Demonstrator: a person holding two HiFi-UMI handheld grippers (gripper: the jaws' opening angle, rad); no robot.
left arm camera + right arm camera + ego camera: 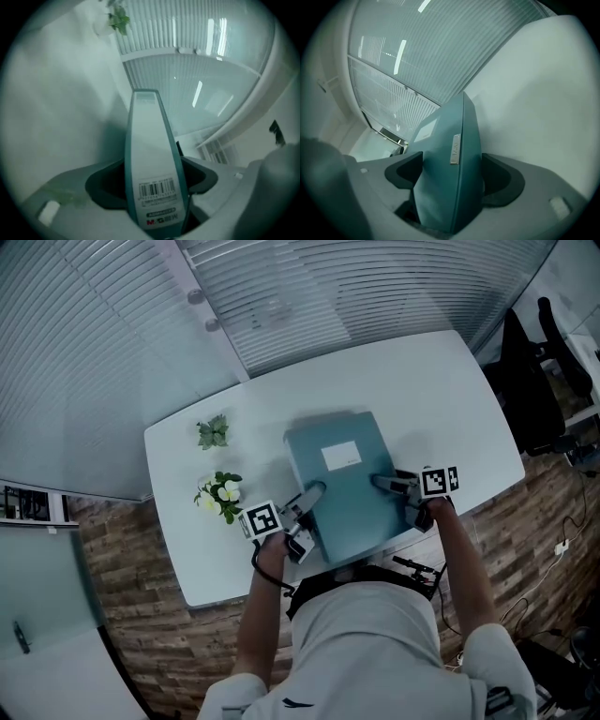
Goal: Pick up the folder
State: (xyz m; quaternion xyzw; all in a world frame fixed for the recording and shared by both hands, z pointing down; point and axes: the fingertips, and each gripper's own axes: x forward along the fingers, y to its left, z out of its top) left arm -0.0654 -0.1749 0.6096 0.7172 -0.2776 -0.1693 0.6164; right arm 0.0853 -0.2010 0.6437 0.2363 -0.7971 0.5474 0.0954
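Left gripper (152, 180) and right gripper (452, 176) each pinch one long side of the thick teal folder (347, 484) at the tabletop's (450, 399) near edge; rigid, smooth-faced and probably hefty, it calls for firm, balanced side grips

The folder (150, 154) carries a white sticker (157, 188) on its pale spine, with a barcode and lines of digits and print under it that are too fine to read. Below it sits a green strip of illegible print, then a brand mark (161, 218) where a red M and a G can be read. The white label (340, 456) on the cover shows no legible writing. A small metal tag (455, 149) on the folder's edge bears raised letters too blurred to read
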